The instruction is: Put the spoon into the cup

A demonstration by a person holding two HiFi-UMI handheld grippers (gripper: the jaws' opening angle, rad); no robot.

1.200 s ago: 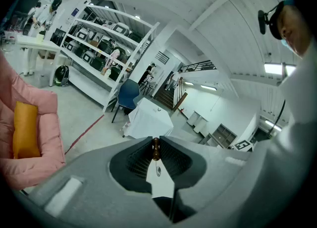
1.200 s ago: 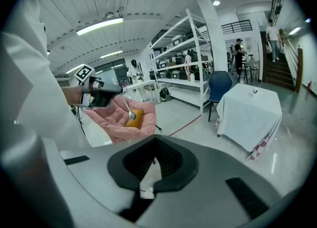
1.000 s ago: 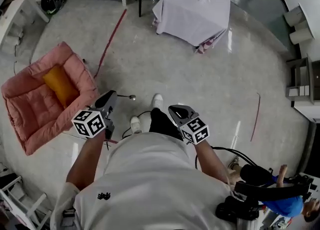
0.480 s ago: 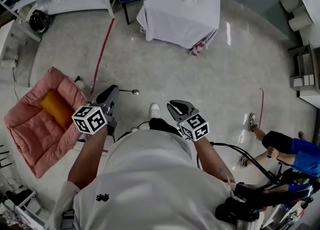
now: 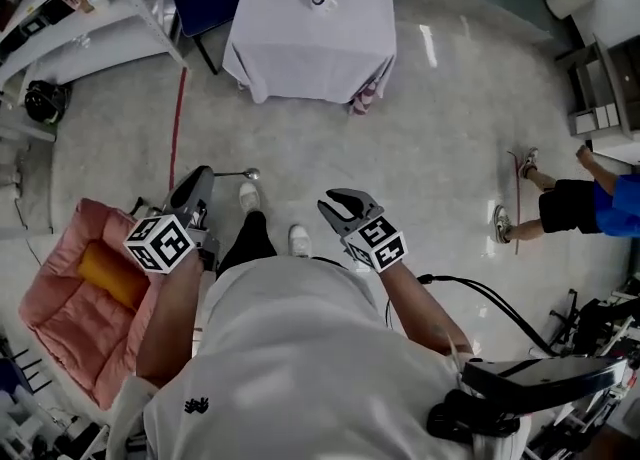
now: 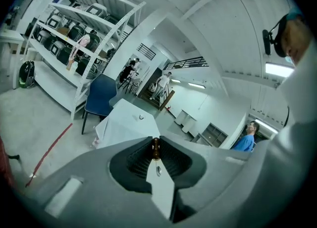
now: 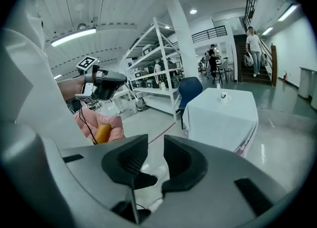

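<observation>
Left gripper (image 5: 203,180) clamps the spoon (image 5: 240,175) — right gripper (image 5: 334,203) opening, nothing between its jaws.

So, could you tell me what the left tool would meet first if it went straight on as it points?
Nothing close: beyond the left tool, shut on the spoon, lies open floor. The first thing in line looks like the white-clothed table bearing the cup, though depth is hard to judge.
</observation>
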